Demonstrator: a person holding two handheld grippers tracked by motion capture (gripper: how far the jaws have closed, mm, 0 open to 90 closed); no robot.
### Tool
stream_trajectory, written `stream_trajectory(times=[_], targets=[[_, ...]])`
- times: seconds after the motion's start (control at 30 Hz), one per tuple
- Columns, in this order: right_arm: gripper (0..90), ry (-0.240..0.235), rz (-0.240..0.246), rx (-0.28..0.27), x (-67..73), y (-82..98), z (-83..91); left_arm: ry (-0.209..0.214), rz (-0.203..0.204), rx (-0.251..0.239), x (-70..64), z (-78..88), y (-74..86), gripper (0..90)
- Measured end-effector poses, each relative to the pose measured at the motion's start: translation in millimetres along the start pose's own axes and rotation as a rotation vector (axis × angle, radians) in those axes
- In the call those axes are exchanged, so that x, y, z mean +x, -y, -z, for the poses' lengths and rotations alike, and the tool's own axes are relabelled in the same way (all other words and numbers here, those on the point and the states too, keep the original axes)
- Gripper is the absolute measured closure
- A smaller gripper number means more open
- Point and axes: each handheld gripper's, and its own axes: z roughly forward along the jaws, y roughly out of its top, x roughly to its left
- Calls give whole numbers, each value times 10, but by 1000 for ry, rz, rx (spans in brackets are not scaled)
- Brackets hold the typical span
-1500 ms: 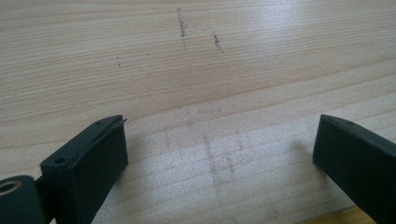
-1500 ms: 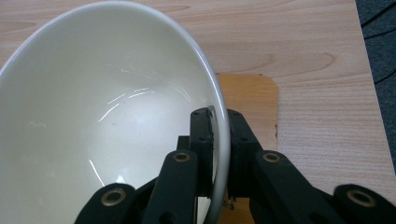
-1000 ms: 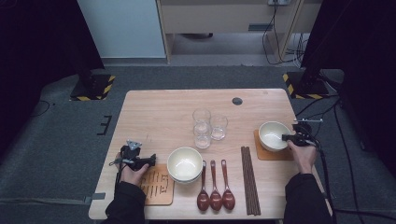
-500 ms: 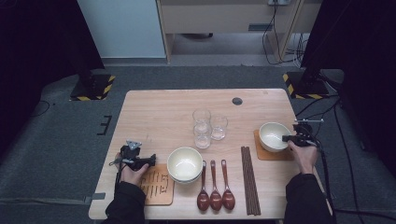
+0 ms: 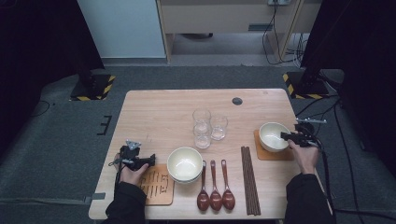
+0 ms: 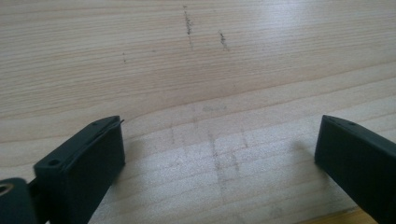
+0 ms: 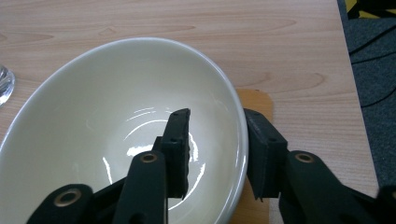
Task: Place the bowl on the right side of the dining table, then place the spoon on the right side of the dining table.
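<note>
bowl: sits upright on an orange coaster [image 5: 275, 152] at the right middle of the high view, mouth facing up; the bowl [image 5: 273, 136] is round, so it has no long axis to speak of, only its vertical one.

right hand-held gripper: its jaws straddle the bowl's near rim, one inside and one outside, as the right gripper view shows; the right hand-held gripper [image 7: 219, 140] has just been opening, and there is a visible gap between the pads and the wall, so it no longer pinches the bowl (a release on the coaster, by my reading).

why there: the coaster marks a place setting, and the bowl lands centred on it.

left hand-held gripper: rests at the lower left of the high view, beside a second coaster [image 5: 157, 184]; the left hand-held gripper [image 6: 219, 154] stands wide open over bare counter [image 5: 159, 116], holding nothing, likely waiting its turn.

stacked bowls: the remaining bowls [image 5: 185, 163] sit at the lower centre, overlapping the second coaster's edge.

spoons and chopsticks: three spoons [image 5: 215, 189] and the chopsticks [image 5: 250, 179] lie with long axes running top to bottom of the frame (spoon bowls nearest the person).

glasses: the glasses [image 5: 208, 127] cluster upright at the centre.
</note>
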Motion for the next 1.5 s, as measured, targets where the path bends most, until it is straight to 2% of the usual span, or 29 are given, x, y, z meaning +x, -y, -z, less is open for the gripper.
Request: stream_trajectory(times=[0.07, 0.1, 0.13, 0.23, 0.27, 0.33, 0.43, 0.57, 0.73, 0.93, 1.03, 1.23, 1.33, 1.5], targets=[[595, 2, 14, -18, 11, -2, 20, 0, 3, 3, 7, 25, -4, 53], [575, 2, 16, -33, 24, -6, 42, 5, 12, 6, 11, 42, -10, 112], [562, -3, 22, -36, 29, -8, 50, 22, 33, -3, 15, 73, -21, 120], [546, 1, 33, -45, 46, -15, 66, 30, 32, -16, 8, 110, -38, 151], [524, 0, 40, -55, 62, -22, 79, 41, 32, -25, 6, 130, -46, 199], [501, 1, 52, -60, 77, -24, 93, 65, 34, -47, -11, 179, -66, 205], [478, 5, 61, -71, 90, -23, 102, 77, 28, -60, -21, 204, -75, 223], [436, 8, 74, -112, 97, -25, 158, 104, 34, -97, -29, 267, -102, 282], [408, 2, 88, -134, 128, -36, 214, 141, 37, -122, -58, 372, -155, 303], [371, -13, 107, -158, 195, -54, 291, 166, 30, -154, -100, 470, -211, 298], [361, -22, 108, -163, 207, -54, 311, 183, 41, -169, -111, 515, -238, 298], [337, -30, 117, -171, 243, -60, 356, 200, 40, -202, -163, 616, -294, 311], [334, -42, 132, -176, 282, -61, 391, 223, 51, -225, -195, 671, -327, 320], [335, -57, 144, -180, 326, -67, 426, 237, 55, -232, -225, 704, -349, 322]])
